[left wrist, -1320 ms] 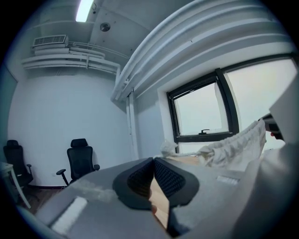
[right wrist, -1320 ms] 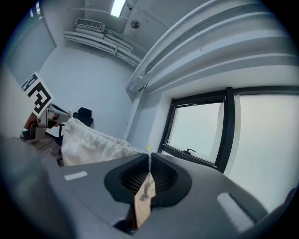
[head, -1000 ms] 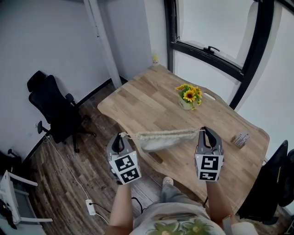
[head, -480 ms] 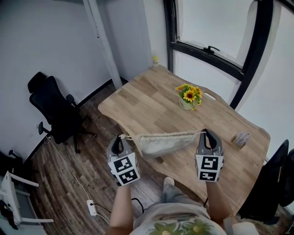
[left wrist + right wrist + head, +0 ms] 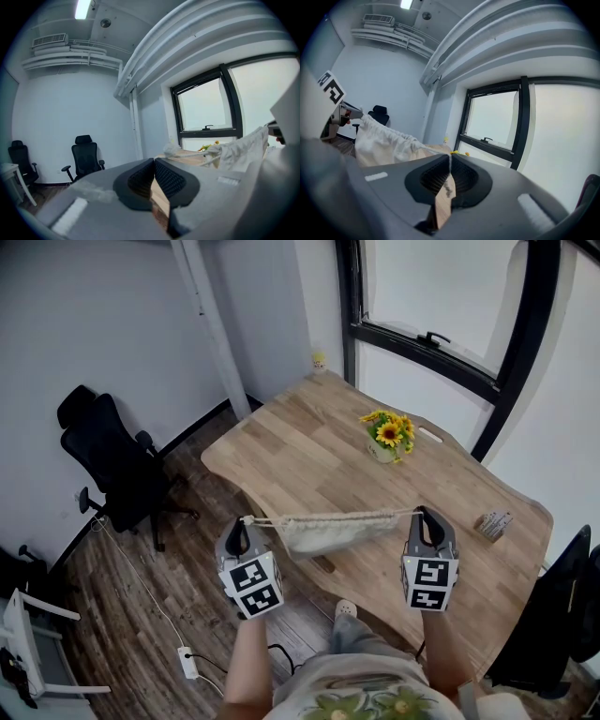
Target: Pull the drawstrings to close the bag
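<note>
A cream cloth drawstring bag (image 5: 328, 531) hangs in the air between my two grippers, above the near edge of the wooden table (image 5: 309, 446). Its gathered mouth stretches level from side to side. My left gripper (image 5: 244, 522) is shut on the left drawstring (image 5: 262, 519), which runs taut to the bag. My right gripper (image 5: 420, 513) is shut on the right drawstring at the bag's other end. In the left gripper view the jaws (image 5: 153, 161) meet, with the cord's knot (image 5: 171, 149) and the bag (image 5: 239, 150) beyond them. In the right gripper view the shut jaws (image 5: 450, 157) pinch the cord coming from the bag (image 5: 384, 140).
A pot of sunflowers (image 5: 386, 439) stands at the table's far side and a small object (image 5: 491, 521) lies near its right edge. A black office chair (image 5: 108, 460) stands on the floor at the left, another (image 5: 562, 615) at the right. A power strip (image 5: 185, 662) lies on the floor.
The bag's mouth has gathered narrower, and more cord now shows between it and the left gripper. Both grippers have drifted slightly apart and stayed shut.
</note>
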Demonstrator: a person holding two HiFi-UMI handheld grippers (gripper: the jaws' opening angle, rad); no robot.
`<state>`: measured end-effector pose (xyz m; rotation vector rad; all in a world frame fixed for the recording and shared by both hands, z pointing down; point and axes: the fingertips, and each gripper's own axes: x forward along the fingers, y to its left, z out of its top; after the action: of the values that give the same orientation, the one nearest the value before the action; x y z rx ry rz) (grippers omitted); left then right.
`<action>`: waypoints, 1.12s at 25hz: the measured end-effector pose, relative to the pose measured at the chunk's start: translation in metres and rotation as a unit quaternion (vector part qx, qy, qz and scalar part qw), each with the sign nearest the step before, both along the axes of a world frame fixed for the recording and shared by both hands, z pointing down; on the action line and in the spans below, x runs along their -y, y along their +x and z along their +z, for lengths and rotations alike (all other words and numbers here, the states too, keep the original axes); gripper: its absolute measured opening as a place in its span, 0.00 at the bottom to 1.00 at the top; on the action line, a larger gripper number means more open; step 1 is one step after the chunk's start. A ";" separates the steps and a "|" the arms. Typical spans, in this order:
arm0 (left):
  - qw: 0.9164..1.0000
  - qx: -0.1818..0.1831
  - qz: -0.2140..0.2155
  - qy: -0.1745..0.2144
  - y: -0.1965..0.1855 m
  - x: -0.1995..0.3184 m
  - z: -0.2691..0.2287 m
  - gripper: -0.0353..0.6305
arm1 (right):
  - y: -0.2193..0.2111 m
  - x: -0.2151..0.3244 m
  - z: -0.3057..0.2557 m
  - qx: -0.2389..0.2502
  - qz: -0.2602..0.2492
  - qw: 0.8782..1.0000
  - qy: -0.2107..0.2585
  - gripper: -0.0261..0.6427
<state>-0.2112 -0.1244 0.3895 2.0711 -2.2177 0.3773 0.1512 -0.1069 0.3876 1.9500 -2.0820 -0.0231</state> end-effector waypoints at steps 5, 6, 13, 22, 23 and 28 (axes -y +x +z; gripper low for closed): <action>1.000 -0.004 -0.003 -0.001 -0.006 0.002 0.001 0.07 | 0.005 0.000 0.002 0.006 0.009 1.000 -0.005 0.06; 1.000 -0.004 -0.002 -0.001 -0.006 0.003 0.002 0.07 | 0.006 0.000 0.003 0.007 0.010 1.000 -0.005 0.06; 1.000 -0.003 0.000 -0.001 -0.007 0.003 0.004 0.07 | 0.013 -0.004 0.000 0.019 0.027 0.999 0.009 0.06; 1.000 -0.011 -0.010 -0.010 -0.015 0.002 0.012 0.07 | 0.024 -0.003 0.009 0.036 0.043 0.998 0.000 0.06; 1.000 -0.010 -0.011 -0.010 -0.016 0.002 0.013 0.07 | 0.026 -0.003 0.010 0.036 0.045 0.998 -0.001 0.06; 1.000 -0.015 -0.011 -0.012 -0.018 0.002 0.014 0.07 | 0.031 -0.002 0.012 0.038 0.052 0.998 -0.002 0.06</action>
<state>-0.2288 -0.1262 0.4037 2.0265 -2.2067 0.3667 0.1822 -0.1052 0.3992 2.0853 -2.0215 0.0783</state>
